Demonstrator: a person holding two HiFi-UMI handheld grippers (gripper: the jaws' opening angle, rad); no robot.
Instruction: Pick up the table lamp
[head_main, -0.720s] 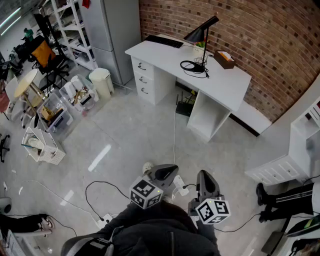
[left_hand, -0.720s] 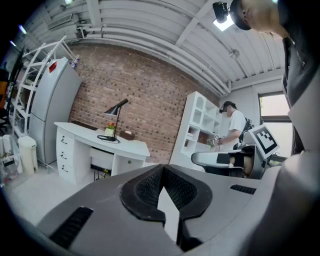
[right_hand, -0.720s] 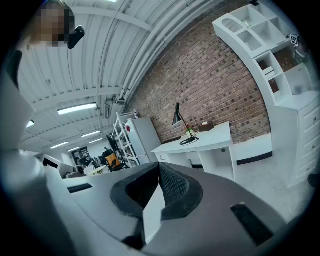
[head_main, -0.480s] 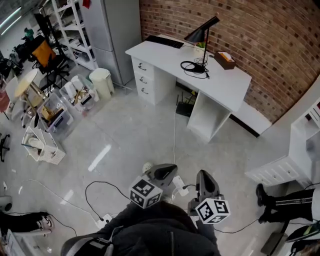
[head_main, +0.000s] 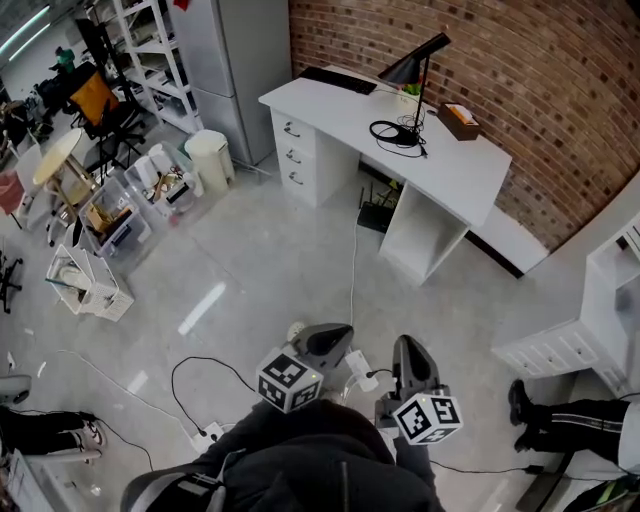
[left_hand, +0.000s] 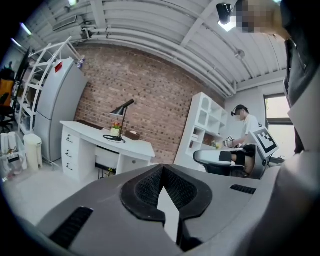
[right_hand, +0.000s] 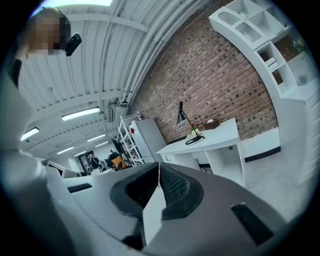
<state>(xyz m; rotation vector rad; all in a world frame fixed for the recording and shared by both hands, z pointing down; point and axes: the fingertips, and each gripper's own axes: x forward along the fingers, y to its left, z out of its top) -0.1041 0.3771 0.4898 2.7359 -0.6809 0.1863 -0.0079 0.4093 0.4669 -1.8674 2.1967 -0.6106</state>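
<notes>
A black table lamp (head_main: 416, 68) with a cone shade stands at the far side of a white desk (head_main: 455, 175) against the brick wall, its cord coiled beside its base. It shows small and distant in the left gripper view as the lamp (left_hand: 122, 110) and in the right gripper view as the lamp (right_hand: 180, 116). My left gripper (head_main: 347, 333) and right gripper (head_main: 406, 345) hover over the floor close to my body, far from the desk. Both are shut with nothing between the jaws, as the left gripper (left_hand: 161, 169) and right gripper (right_hand: 158, 166) show.
On the desk lie a keyboard (head_main: 337, 80) and a brown box (head_main: 461, 121). A refrigerator (head_main: 235, 60), bin (head_main: 211, 160) and crates (head_main: 120, 220) line the left. Cables (head_main: 195, 375) trail on the floor. A white shelf unit (head_main: 590, 310) and a person's legs (head_main: 565, 420) are at right.
The head view has drifted a little, so the desk and lamp sit slightly further right. Both grippers stay shut in the same place. The person's legs at right shifted lower.
</notes>
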